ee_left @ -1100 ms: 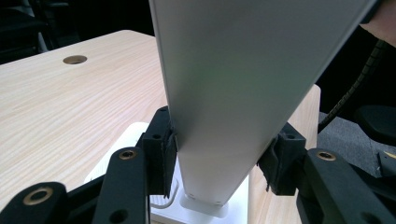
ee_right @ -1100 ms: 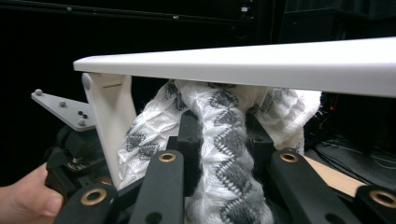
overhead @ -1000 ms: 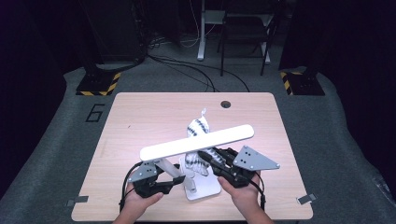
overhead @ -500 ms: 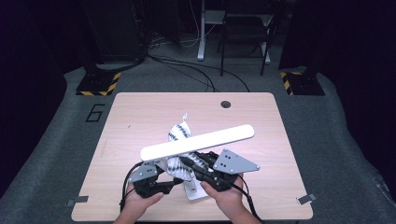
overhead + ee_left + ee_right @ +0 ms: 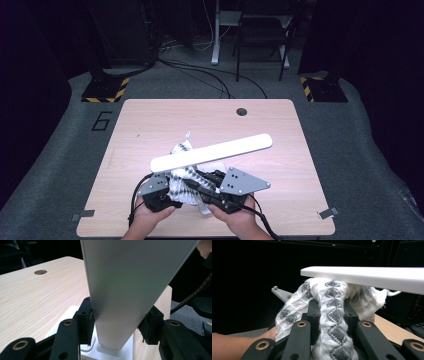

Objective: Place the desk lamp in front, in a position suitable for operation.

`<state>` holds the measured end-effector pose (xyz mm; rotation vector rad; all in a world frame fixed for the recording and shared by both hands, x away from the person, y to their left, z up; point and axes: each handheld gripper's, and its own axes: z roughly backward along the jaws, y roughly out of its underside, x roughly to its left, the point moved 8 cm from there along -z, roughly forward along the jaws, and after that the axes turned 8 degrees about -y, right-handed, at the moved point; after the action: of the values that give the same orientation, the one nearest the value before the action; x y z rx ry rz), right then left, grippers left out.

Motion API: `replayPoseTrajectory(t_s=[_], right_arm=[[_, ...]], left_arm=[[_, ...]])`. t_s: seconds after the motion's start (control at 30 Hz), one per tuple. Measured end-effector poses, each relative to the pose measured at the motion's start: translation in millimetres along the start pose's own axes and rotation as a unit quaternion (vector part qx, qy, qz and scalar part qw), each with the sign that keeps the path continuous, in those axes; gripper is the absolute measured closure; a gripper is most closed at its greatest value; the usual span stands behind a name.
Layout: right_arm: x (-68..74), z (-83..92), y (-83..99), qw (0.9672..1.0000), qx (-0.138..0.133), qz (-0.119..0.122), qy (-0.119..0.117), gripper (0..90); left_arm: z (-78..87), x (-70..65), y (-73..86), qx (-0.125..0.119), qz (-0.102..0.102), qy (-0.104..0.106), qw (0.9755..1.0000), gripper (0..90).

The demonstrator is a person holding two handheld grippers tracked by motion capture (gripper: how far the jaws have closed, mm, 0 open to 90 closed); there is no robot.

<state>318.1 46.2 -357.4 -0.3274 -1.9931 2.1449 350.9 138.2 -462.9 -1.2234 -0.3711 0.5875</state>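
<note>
- Lamp bar: smooth, matt white, looks like plastic.
- Cloth: soft woven white fabric, grey diamond pattern, frayed threads.
- Counter: pale wood-grain surface, smooth, faint sheen.
- Right tongs: matt black arms, brass-coloured rivets.
- Floor: grey carpet, rough.

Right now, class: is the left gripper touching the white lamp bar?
Touching. In the left gripper view, the left gripper has both pads pressed against the edges of the white lamp bar.
</note>
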Motion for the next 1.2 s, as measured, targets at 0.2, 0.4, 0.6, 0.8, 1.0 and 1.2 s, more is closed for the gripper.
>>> replayPoseTrajectory(t_s=[0.2,0.4,0.6,0.8,1.0,1.2], right_arm=[[7.8,8.6,-5.7,0.9999,0.003,0.006,-0.014,73.8],[16.1,21.5,-23.2,0.9995,-0.016,0.014,-0.025,74.0],[18.1,32.2,-52.9,0.9983,-0.046,0.028,-0.023,74.0],[4.7,32.9,-68.3,0.9983,-0.054,0.022,-0.004,74.0],[-2.8,27.8,-67.7,0.9985,-0.051,0.021,0.006,74.0],[-8.6,25.4,-77.2,0.9978,-0.058,0.026,0.02,73.9]], left_arm=[[0.1,-0.1,0.0,0.001,0.001,0.0,1.0,52.6],[0.1,0.0,0.0,0.0,0.002,0.0,1.0,52.6],[-0.2,-0.3,-0.1,-0.001,0.002,0.002,1.0,52.6],[-0.2,0.0,0.1,-0.002,0.002,0.001,1.0,52.6],[-0.7,0.0,-0.1,-0.004,0.003,0.004,1.0,52.6],[-0.7,-0.1,0.0,-0.003,0.002,0.005,1.0,52.5]])
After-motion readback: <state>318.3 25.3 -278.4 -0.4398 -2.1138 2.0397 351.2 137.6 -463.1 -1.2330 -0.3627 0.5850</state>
